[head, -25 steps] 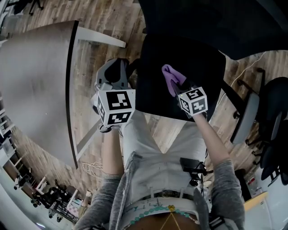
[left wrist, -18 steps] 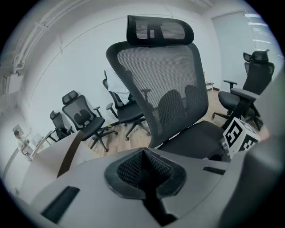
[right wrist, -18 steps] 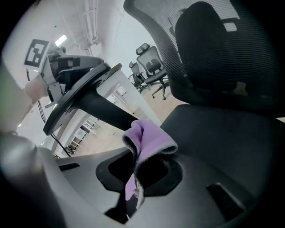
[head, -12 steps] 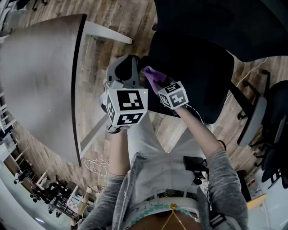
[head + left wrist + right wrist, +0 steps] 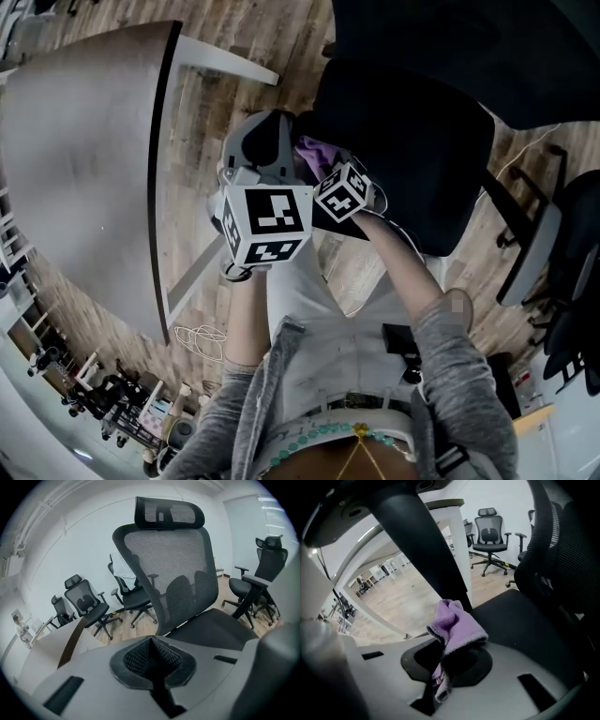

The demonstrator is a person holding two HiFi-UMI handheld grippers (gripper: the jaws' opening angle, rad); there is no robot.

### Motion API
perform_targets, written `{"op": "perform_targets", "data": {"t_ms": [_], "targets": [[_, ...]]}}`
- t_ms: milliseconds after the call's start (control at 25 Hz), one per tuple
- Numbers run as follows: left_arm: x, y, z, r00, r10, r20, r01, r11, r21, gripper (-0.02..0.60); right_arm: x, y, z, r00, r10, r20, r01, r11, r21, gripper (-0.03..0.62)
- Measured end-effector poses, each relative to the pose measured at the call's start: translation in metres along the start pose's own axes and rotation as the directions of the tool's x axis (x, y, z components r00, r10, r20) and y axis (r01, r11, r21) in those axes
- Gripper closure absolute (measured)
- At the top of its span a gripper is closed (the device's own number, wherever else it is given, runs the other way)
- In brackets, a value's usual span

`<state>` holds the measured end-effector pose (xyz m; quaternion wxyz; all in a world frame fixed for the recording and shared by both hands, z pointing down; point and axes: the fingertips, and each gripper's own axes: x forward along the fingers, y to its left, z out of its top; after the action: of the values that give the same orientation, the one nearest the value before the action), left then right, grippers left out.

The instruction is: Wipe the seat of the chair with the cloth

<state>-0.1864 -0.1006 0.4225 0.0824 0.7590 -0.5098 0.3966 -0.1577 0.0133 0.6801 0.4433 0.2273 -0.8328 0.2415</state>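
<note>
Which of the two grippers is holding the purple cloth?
The right gripper: its jaws are shut on the purple cloth. The left gripper has its jaws together with nothing between them.

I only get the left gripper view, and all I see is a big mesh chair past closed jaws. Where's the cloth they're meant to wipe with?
Observer: The right gripper has it: a purple cloth, clamped in its jaws.
Operator: Is it anywhere near the chair's seat?
Observer: Yes. The head view puts it at the left edge of the seat, close beside the left gripper.
Operator: So is it rubbing the seat right now?
Observer: I cannot tell. The right gripper view shows the cloth bunched and standing up from the jaws, with the seat just beyond.
</note>
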Motion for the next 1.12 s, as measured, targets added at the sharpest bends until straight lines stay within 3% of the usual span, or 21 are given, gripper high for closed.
{"op": "perform_targets", "data": {"t_ms": [200,760,1120], "targets": [[0.001,0.000,0.000,1.000,0.001,0.000,-0.001,1.000,0.005,0.580,0.005,0.003,-0.003,0.999,-0.054,-0.006,0.053,0.985,-0.163,0.546],[0.000,-0.001,0.001,1.000,0.011,-0.005,-0.011,1.000,0.022,0.580,0.001,0.002,-0.016,0.996,-0.086,-0.001,0.082,0.950,-0.301,0.546],[0.001,-0.002,0.001,1.000,0.013,-0.006,-0.013,1.000,0.029,0.580,-0.002,-0.006,-0.032,0.995,-0.100,-0.025,0.086,0.940,-0.331,0.546]]}}
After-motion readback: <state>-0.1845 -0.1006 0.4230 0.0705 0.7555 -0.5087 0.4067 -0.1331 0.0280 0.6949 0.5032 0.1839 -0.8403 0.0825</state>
